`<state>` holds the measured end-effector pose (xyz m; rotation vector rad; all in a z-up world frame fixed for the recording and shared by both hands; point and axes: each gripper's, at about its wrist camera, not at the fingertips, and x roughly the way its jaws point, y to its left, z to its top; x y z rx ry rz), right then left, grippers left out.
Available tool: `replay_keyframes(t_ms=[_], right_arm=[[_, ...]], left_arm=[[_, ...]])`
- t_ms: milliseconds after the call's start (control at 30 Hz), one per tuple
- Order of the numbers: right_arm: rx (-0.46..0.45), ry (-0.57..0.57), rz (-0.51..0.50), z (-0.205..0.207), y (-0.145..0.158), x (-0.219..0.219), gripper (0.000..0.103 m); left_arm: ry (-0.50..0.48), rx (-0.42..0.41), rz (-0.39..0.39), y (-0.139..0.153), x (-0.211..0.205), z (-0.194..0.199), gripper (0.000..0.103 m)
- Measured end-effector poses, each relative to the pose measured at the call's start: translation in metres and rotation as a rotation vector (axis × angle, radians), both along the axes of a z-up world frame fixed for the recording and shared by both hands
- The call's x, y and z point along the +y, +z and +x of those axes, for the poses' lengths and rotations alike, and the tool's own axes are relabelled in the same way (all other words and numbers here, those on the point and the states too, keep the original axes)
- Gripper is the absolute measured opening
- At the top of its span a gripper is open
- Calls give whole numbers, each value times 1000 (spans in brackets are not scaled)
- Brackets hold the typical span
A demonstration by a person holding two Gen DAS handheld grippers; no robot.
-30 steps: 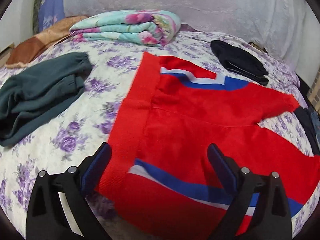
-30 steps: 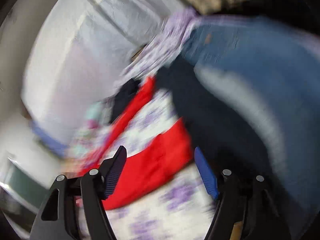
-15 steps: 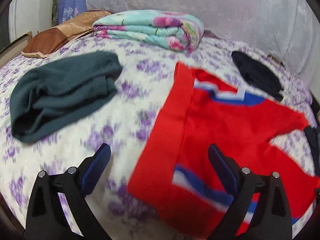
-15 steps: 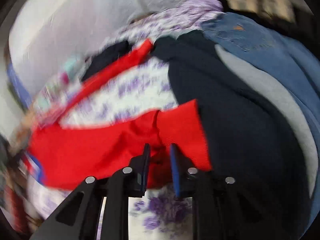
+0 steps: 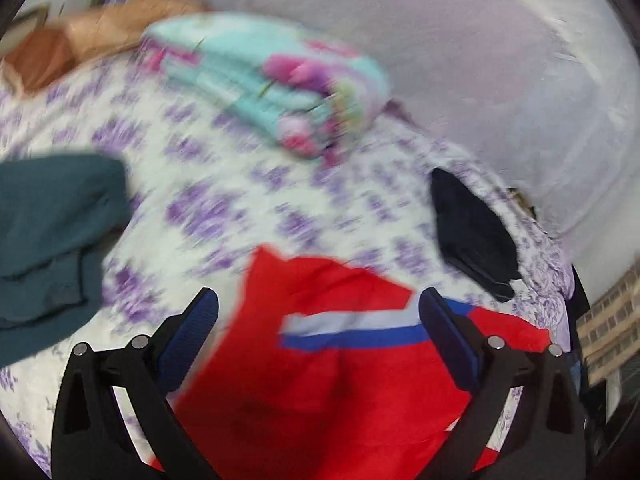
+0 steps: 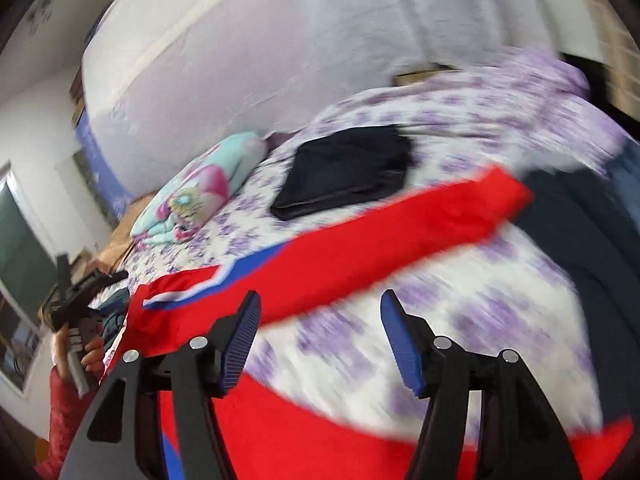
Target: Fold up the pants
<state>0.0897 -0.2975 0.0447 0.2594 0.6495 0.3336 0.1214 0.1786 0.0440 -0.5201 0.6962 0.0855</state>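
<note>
The red pants (image 5: pixel 320 380) with a blue and white stripe lie spread on the floral bed sheet (image 5: pixel 224 208). In the left wrist view my left gripper (image 5: pixel 318 312) is open and empty above their upper edge. In the right wrist view the pants (image 6: pixel 360 252) stretch across the bed, one leg reaching far right. My right gripper (image 6: pixel 320 324) is open and empty above the sheet between the two legs. The left gripper also shows at the far left of the right wrist view (image 6: pixel 76 300). Both views are blurred.
A dark green garment (image 5: pixel 52 240) lies left. A folded floral blanket (image 5: pixel 280 88) sits at the back. A folded black garment (image 5: pixel 472 232) lies right of it, also in the right wrist view (image 6: pixel 348 168). Dark and blue clothes (image 6: pixel 592 240) are piled at the right edge.
My right gripper, shut on a red pant leg half a second ago, has opened and pulled back. My left gripper has swung toward the far side of the bed.
</note>
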Motion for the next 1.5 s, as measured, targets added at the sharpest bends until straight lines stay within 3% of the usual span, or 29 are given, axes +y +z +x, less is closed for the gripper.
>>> replay_keyframes(t_ms=[100, 200, 267, 300, 333, 367, 433, 467, 533, 567, 633, 667, 733, 767, 867, 967, 1000, 1033, 1167, 1300, 1400, 1500], right_arm=[[30, 60, -29, 51, -5, 44, 69], [111, 66, -82, 96, -33, 74, 69], [193, 44, -98, 114, -62, 71, 69], [240, 37, -85, 120, -83, 61, 69], [206, 62, -51, 118, -89, 54, 69], [183, 85, -29, 114, -86, 47, 68], [155, 71, -17, 109, -77, 40, 68], [79, 48, 0, 99, -67, 35, 68], [-85, 42, 52, 77, -42, 28, 70], [-152, 39, 69, 67, -32, 25, 80], [-277, 3, 88, 48, -20, 20, 97], [-323, -22, 85, 40, -19, 18, 97], [-314, -26, 37, 41, -21, 24, 97], [-285, -12, -3, 46, -24, 30, 97], [-132, 51, -166, 67, -46, 60, 99], [138, 67, -296, 104, -80, 82, 100], [165, 73, -287, 106, -83, 82, 100], [151, 72, -262, 105, -81, 78, 100], [82, 66, -157, 95, -72, 60, 99], [-139, 99, -9, 70, -46, 46, 99], [-209, 134, -29, 60, -40, 50, 99], [-192, 143, -44, 65, -42, 53, 99]], left_arm=[[-85, -44, 119, 9, -39, 9, 98], [-177, 92, 195, -19, -59, 49, 98], [-157, 200, 215, -58, -54, 75, 98], [-151, 197, 244, -66, -53, 78, 98], [-144, 168, 330, -68, -61, 77, 98], [-150, 198, 401, -67, -73, 78, 98], [-157, 158, 481, -57, -87, 70, 98], [-166, 90, 496, -43, -91, 59, 98], [-167, -77, 509, -11, -86, 32, 98], [-147, -116, 516, -2, -79, 25, 98], [-104, -125, 507, 5, -63, 22, 98], [-76, -74, 454, 0, -45, 28, 98], [-31, 9, 343, -13, -21, 36, 98], [-6, 77, 223, -25, 0, 42, 98], [19, 117, 18, -44, 30, 44, 98], [24, 238, 81, -66, 26, 59, 98], [21, 261, 117, -70, 21, 63, 98], [18, 260, 187, -66, 12, 64, 98], [-66, 145, 300, -46, -12, 51, 98], [-118, 42, 360, -32, -24, 46, 98], [-133, 47, 393, -33, -25, 54, 98], [-127, 58, 377, -35, -24, 62, 98]])
